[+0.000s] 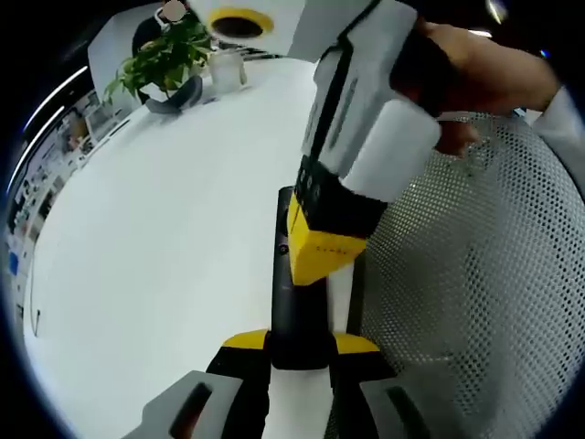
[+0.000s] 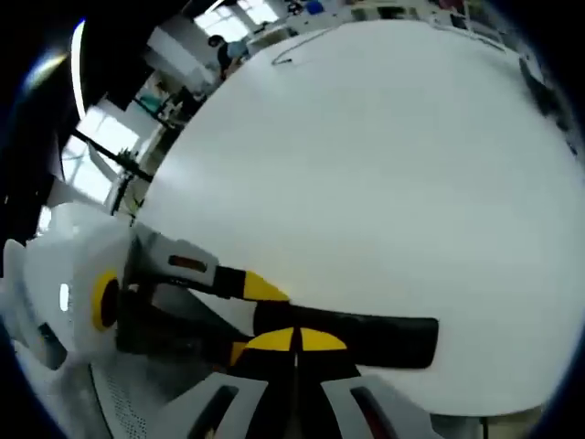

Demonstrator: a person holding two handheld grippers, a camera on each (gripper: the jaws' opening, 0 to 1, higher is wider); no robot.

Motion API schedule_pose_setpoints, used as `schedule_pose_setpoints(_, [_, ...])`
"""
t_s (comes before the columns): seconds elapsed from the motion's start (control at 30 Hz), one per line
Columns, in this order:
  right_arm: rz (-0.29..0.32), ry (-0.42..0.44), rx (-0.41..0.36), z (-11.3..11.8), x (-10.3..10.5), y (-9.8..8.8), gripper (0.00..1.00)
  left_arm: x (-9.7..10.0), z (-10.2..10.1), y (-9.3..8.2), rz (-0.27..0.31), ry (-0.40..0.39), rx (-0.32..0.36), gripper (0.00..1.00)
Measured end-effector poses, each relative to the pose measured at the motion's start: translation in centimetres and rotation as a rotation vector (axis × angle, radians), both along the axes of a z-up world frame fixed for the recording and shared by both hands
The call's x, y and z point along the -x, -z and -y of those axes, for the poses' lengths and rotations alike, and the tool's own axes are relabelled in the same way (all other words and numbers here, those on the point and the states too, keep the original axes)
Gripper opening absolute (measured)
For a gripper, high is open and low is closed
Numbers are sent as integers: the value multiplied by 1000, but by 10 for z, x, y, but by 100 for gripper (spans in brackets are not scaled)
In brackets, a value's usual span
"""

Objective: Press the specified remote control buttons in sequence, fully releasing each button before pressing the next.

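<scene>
The long black plastic remote control (image 1: 294, 293) is lying flat on the round white table (image 1: 146, 238), close to the table's edge and just beside a grey perforated mesh chair back (image 1: 475, 302). In the left gripper view, the near end of the remote is seen between the yellow-tipped jaws of the left gripper (image 1: 300, 346), which are clenched on it from both sides, so the remote is held steady. The right gripper (image 1: 324, 251) is seen from above the remote, with its yellow tip touching the top face about the middle of the remote. In the right gripper view, the yellow tips of the right gripper (image 2: 294, 340) are pressed together with no gap and are set against the side of the remote (image 2: 366, 337); nothing is grasped between them.

The buttons themselves cannot be read, so a wrong button may be pressed. Since the closed tip is broad, two neighbouring buttons could be pushed at once. If the tip is not lifted fully off the remote, the release may not be counted. A hard push could tilt the remote in the left jaws or slide it toward the table's edge. A green potted plant (image 1: 164, 59) stands far from the remote and is not endangered.
</scene>
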State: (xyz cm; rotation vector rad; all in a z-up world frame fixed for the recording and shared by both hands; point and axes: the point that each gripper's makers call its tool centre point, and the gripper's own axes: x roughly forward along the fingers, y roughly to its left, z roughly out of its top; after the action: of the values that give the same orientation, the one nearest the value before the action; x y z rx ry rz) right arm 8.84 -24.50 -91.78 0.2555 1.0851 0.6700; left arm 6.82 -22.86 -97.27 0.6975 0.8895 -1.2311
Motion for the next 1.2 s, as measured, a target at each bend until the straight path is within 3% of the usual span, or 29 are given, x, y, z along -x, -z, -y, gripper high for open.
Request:
schedule_pose_setpoints(0.17, [238,87,72,35,-17,-38,0,-1,0,0,3,7,7,24])
schedule_pose_setpoints(0.3, [424,141,186,66,-23,-68,0,-1,0,0,7,-1,29,24])
schedule_pose_setpoints(0.4, [505,182,217,81,-23,-84,0,-1,0,-1,6,-1,32,24])
schedule_pose_setpoints(0.5, [566,262,182,94,-25,-100,0,-1,1,0,5,2,22,23])
schedule_pose_setpoints(0.57, [623,298,210,108,-28,-104,8,-1,1,0,6,0,16,23])
schedule_pose_setpoints(0.67, [629,317,239,120,-26,-99,24,0,2,0,7,-5,15,23])
schedule_pose_setpoints(0.77, [694,358,295,136,-29,-101,40,0,2,0,9,-8,21,23])
schedule_pose_setpoints(0.83, [724,412,284,144,-33,-101,53,0,1,0,11,-11,32,23])
schedule_pose_setpoints(0.87, [710,431,260,146,-35,-98,62,0,1,0,11,-12,38,23])
schedule_pose_setpoints(0.97, [717,490,230,155,-38,-98,70,0,1,0,12,-7,46,23])
schedule_pose_setpoints(1.07, [724,536,222,159,-40,-95,84,0,1,0,8,1,47,23])
schedule_pose_setpoints(1.2, [718,555,225,157,-42,-86,87,-1,2,1,11,5,50,23])
